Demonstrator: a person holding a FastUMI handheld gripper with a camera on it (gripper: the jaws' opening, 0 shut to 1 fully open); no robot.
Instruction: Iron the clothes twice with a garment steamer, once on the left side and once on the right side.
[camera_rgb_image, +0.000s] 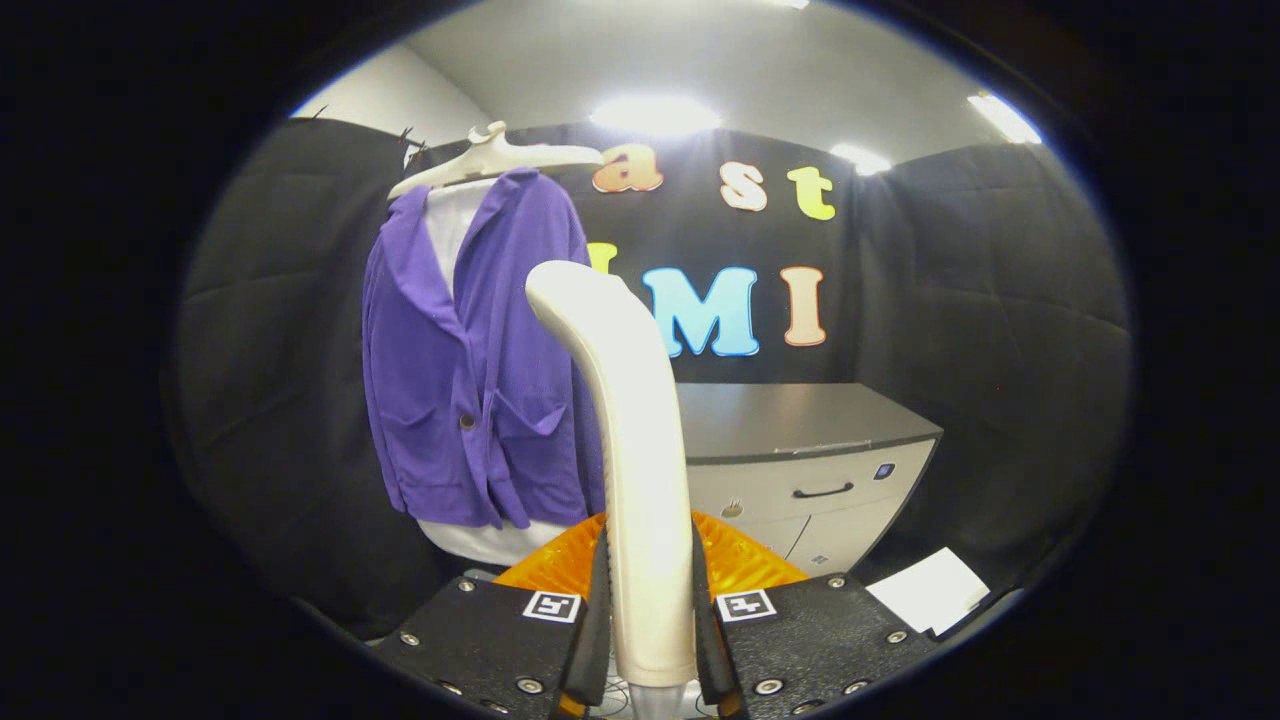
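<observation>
Between the fingers, the hand-held gripper (648, 630) clamps the steamer (628, 440) (hiding part of the jacket (470, 350)).

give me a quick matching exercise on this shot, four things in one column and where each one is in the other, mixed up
Things:
1. steamer
2. jacket
3. cabinet
4. paper

Places:
A. hanging on a white hanger, beyond the fingers
B. lying low down in front of the cabinet
C. clamped between the fingers of the hand-held gripper
D. standing against the black wall, beside the jacket

Pairs: 1-C, 2-A, 3-D, 4-B
</observation>
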